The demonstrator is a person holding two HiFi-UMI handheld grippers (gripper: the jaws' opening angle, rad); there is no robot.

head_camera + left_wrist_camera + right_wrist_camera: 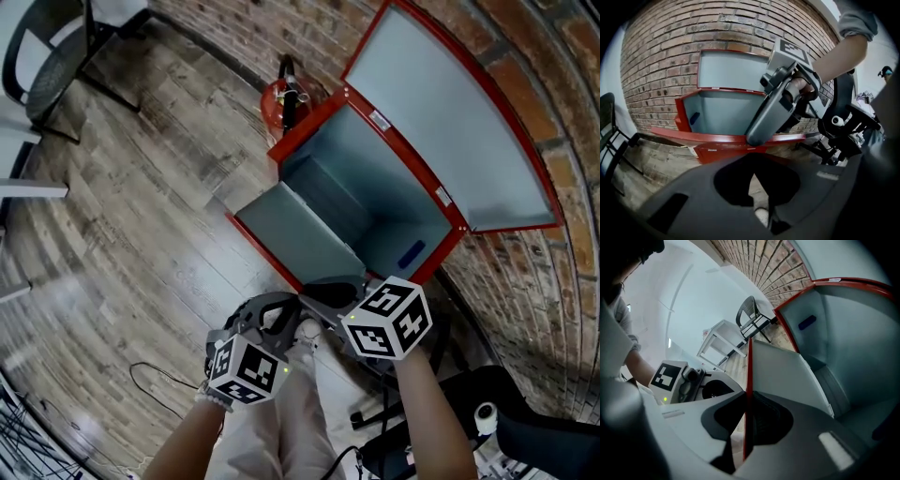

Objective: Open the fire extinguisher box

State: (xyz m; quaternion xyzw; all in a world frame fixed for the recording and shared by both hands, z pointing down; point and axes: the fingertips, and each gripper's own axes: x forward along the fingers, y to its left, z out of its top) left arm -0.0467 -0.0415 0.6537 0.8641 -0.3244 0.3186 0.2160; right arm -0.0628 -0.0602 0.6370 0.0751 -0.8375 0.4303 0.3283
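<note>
The red fire extinguisher box [309, 133] stands against the brick wall. Its lid [450, 122] is swung up and its grey front door [295, 230] hangs out toward me. My right gripper [330, 291] is at the door's near corner. In the right gripper view the door's thin red edge [749, 376] runs straight between the jaws of that gripper [749, 401], which are shut on it. My left gripper [272, 314] hovers just left of it, below the door, shut and holding nothing. From the left gripper [754, 157] I see the right gripper's tip [759, 136] on the door's rim [708, 137].
A red extinguisher [281, 98] stands on the wood floor left of the box. A black chair [47, 56] is at the far left. A black wheeled stand [487, 417] and cables sit by my right leg. A white table [717, 341] is behind.
</note>
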